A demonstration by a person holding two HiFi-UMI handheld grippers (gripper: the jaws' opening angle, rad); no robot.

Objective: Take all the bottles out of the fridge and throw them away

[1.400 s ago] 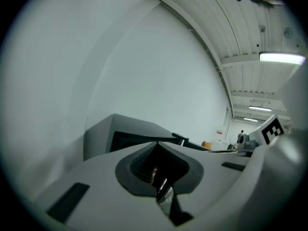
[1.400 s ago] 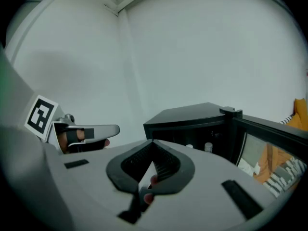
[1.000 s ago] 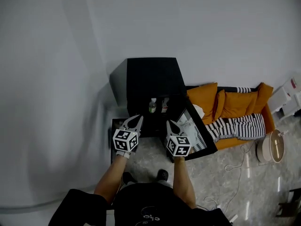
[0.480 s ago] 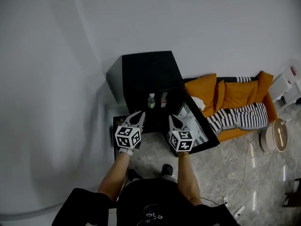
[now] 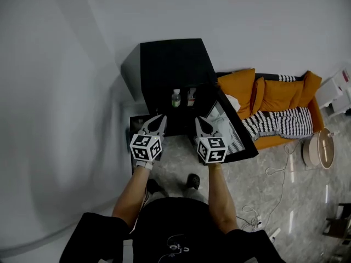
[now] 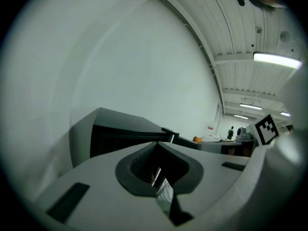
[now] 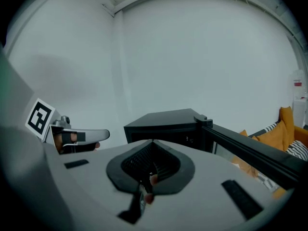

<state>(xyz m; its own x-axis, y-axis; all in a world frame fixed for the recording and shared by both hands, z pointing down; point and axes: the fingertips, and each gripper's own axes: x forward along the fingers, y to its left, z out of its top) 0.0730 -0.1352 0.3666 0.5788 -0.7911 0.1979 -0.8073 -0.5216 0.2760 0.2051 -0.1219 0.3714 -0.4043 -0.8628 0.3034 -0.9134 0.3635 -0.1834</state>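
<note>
Fridge (image 5: pixel 173 64) sits higher in the head view than a second ago; both grippers are about where they were. Left gripper (image 5: pixel 159 118) and right gripper (image 5: pixel 199 120): jaws closed together, nothing between them, held in front of the open fridge, not touching it. Two bottles (image 5: pixel 176 98) stand upright inside, side by side. Fridge door (image 5: pixel 233 141) swung open to the right.

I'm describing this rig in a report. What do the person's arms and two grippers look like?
The left gripper and right gripper are pale grey, tapering to pointed jaws with dark ribbed lining. Each carries a white cube printed with black square markers. The person wears a black short-sleeved top; forearms are bare.
</note>
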